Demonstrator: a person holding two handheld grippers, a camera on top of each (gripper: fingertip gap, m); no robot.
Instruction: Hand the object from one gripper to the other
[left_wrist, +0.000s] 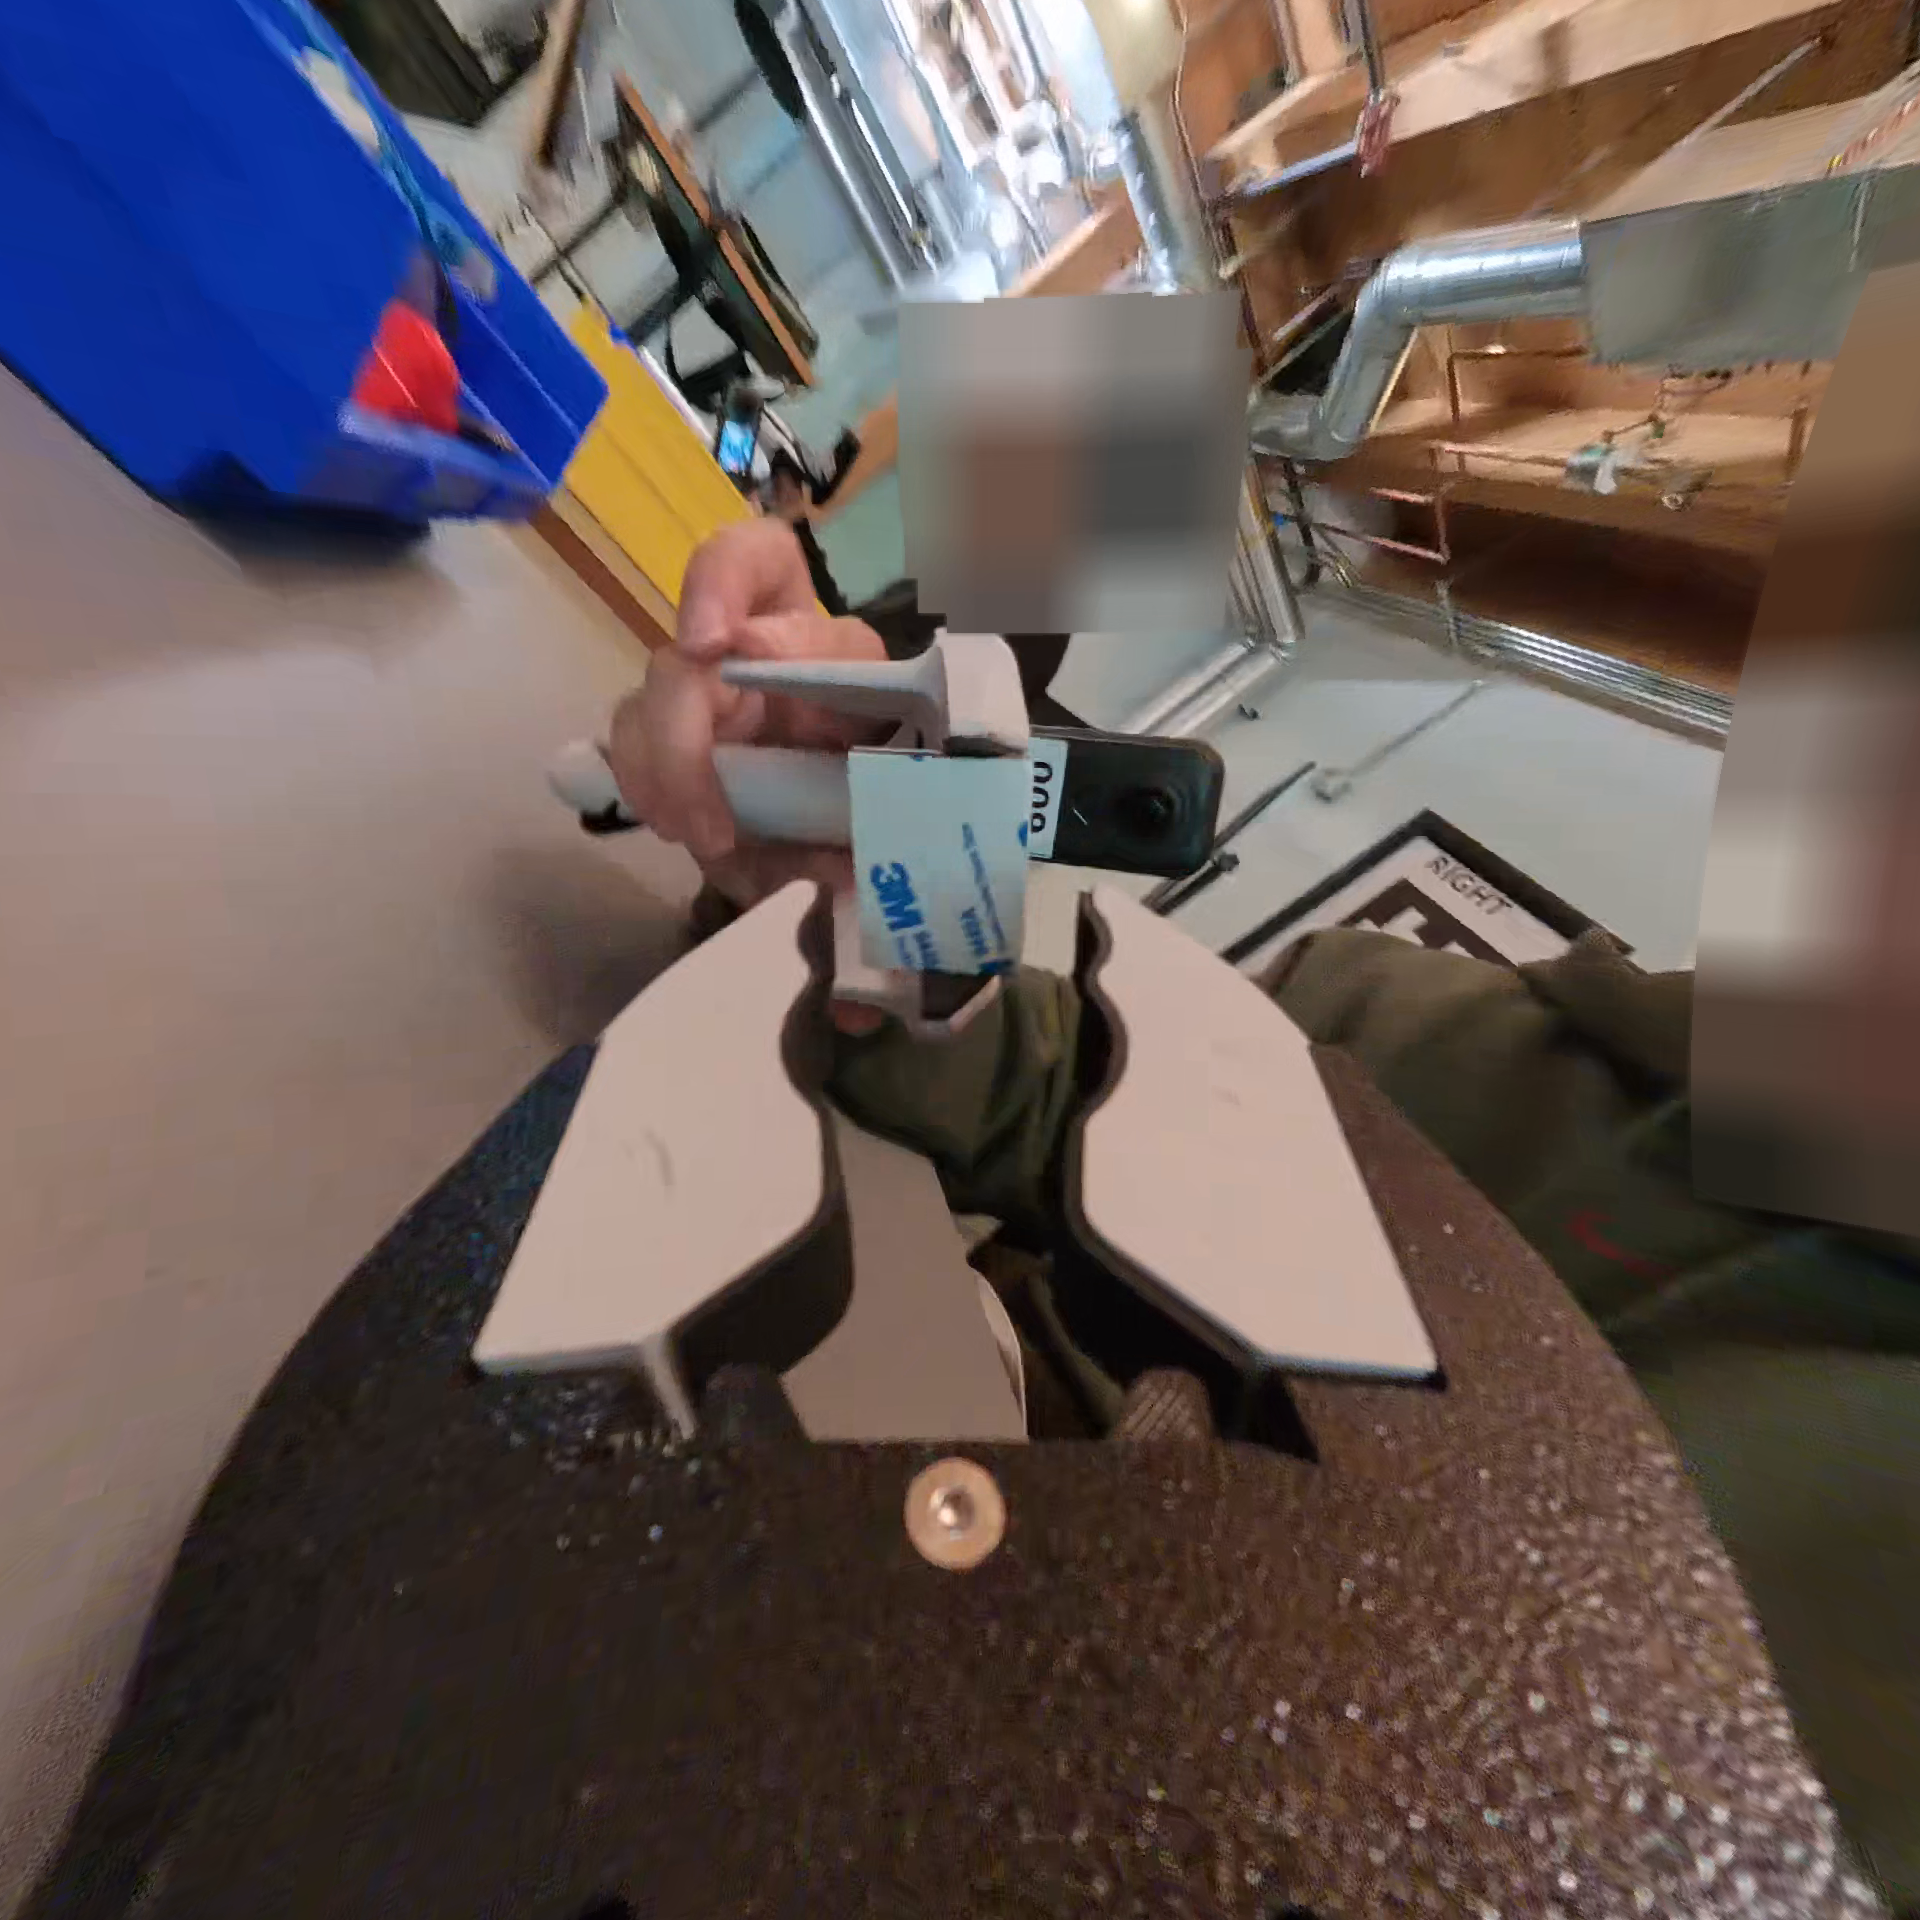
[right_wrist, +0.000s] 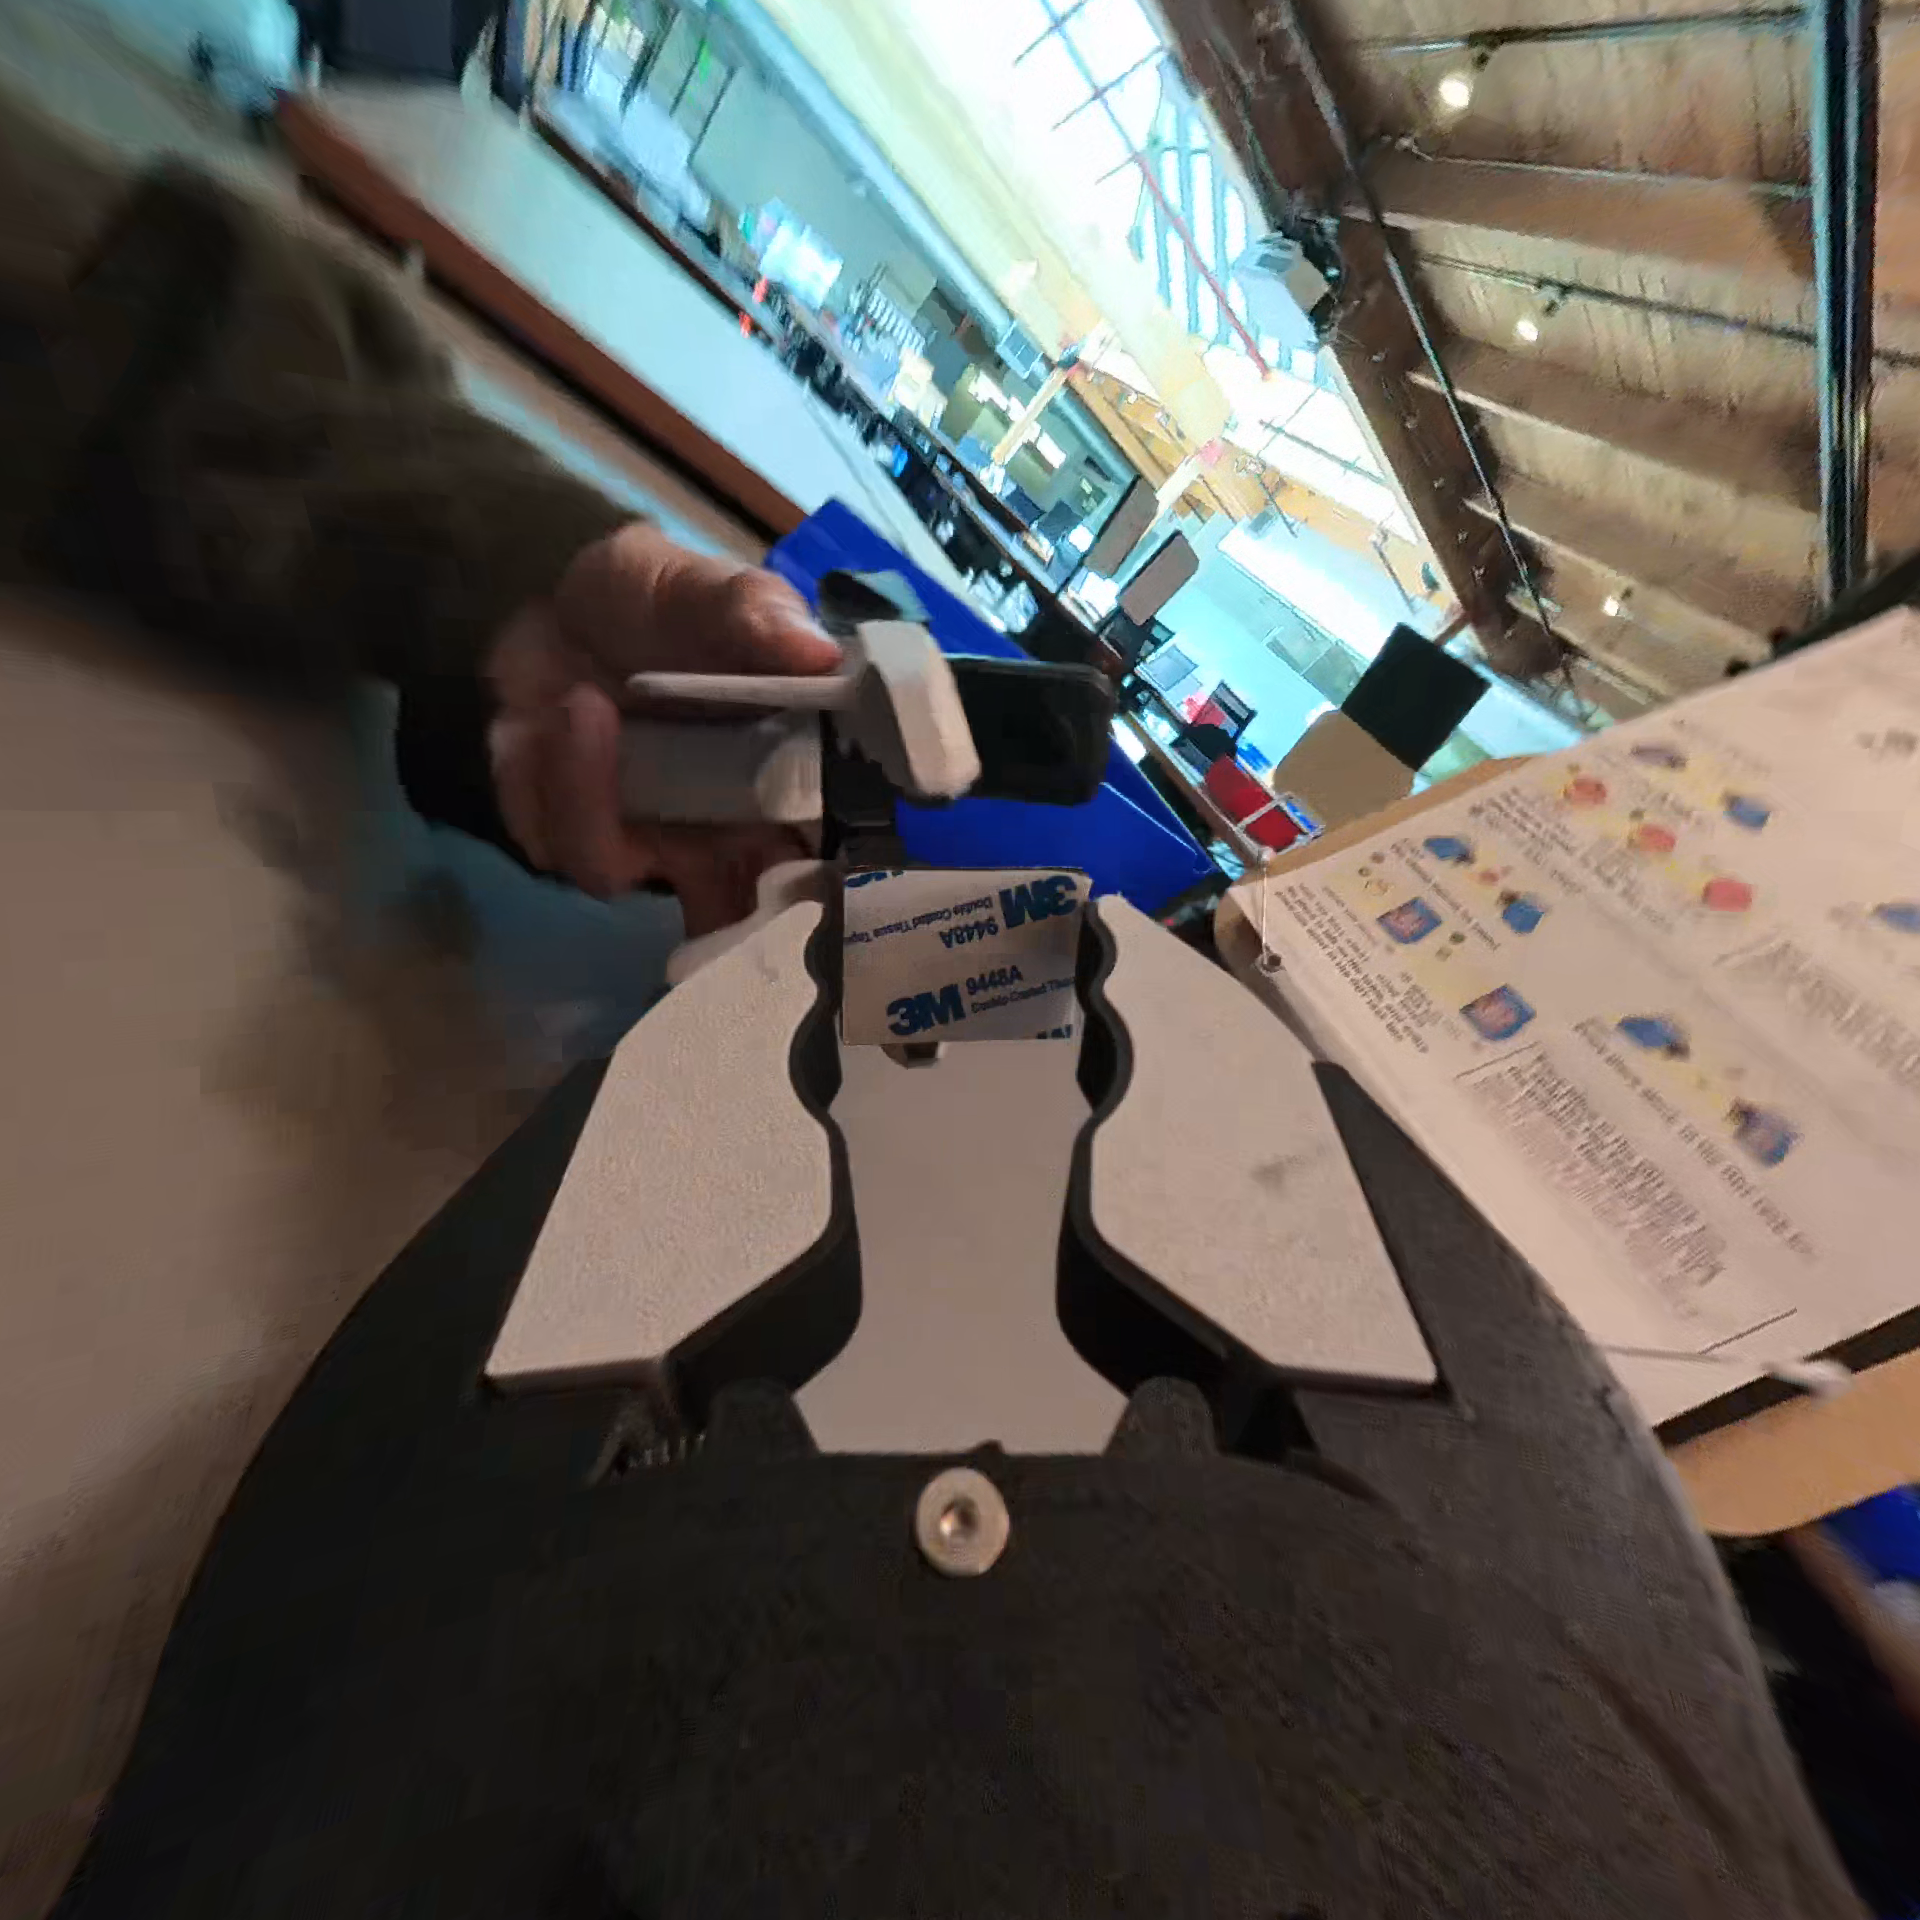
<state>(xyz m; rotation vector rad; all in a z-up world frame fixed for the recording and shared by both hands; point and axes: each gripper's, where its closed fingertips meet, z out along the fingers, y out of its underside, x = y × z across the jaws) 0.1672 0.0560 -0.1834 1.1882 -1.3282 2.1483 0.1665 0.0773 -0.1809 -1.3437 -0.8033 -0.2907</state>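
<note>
The object is a flat grey piece (right_wrist: 961, 1226) with a white, blue-printed patch (right_wrist: 966, 956) at its far end. In the right wrist view it fills the gap of my right gripper (right_wrist: 951, 925), and both fingers press its edges. In the left wrist view my left gripper (left_wrist: 951, 914) faces the right one, whose black camera (left_wrist: 1132, 810) and holding hand (left_wrist: 686, 748) sit just beyond my fingertips. The printed patch (left_wrist: 925, 862) stands just past the left fingertips. A grey slab (left_wrist: 904, 1299) lies against the left finger only. The left jaws stand apart.
A blue bin (left_wrist: 208, 260) holding a red thing (left_wrist: 410, 364) and a yellow bin (left_wrist: 644, 447) stand on the beige table (left_wrist: 260, 831). An olive sleeve (left_wrist: 1455, 1091) lies below right. A printed sheet on cardboard (right_wrist: 1558, 987) stands at the right of the right view.
</note>
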